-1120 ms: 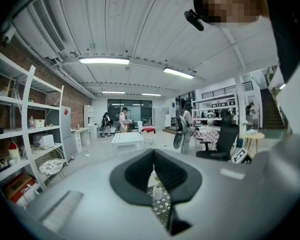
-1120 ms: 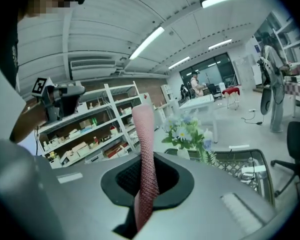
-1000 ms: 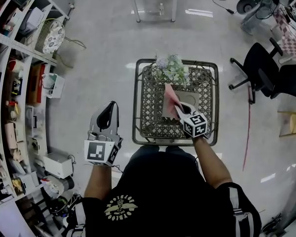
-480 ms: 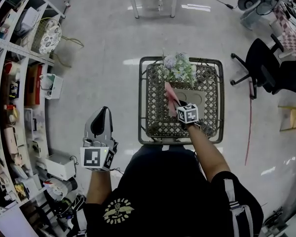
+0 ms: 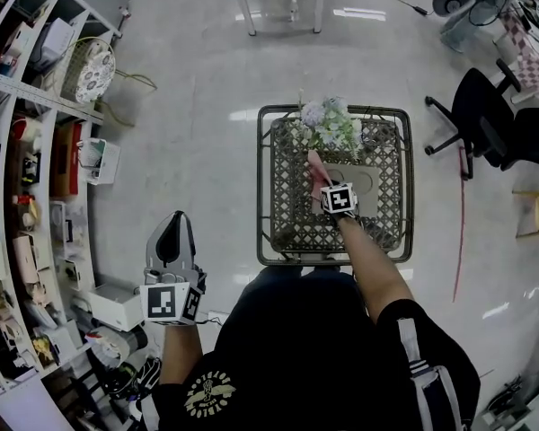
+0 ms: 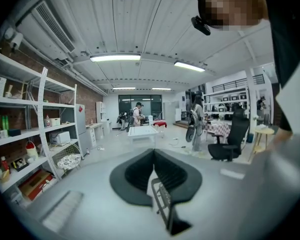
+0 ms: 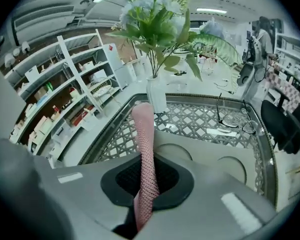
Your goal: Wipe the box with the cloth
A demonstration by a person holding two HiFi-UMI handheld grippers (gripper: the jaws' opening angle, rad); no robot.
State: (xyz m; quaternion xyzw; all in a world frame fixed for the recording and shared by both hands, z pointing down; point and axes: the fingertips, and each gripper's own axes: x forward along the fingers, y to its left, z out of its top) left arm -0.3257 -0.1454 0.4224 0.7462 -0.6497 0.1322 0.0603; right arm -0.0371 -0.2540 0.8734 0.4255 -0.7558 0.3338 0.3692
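Observation:
A pink cloth sticks up from my right gripper, which is shut on it over the lattice table. In the right gripper view the cloth runs upright between the jaws. Just ahead and to the right lies the flat beige box with round recesses, also seen in the head view as the box. My left gripper hangs over the floor left of the table, holding nothing. In the left gripper view that gripper has its tips together.
A white vase of flowers stands at the table's far side, the flowers close ahead of the cloth. Glasses lie on the lattice beyond the box. Shelving runs along the left, office chairs stand at the right.
My right gripper has carried the cloth farther over the table toward the flowers and box. The left gripper has drifted back and slightly left, away from the table.

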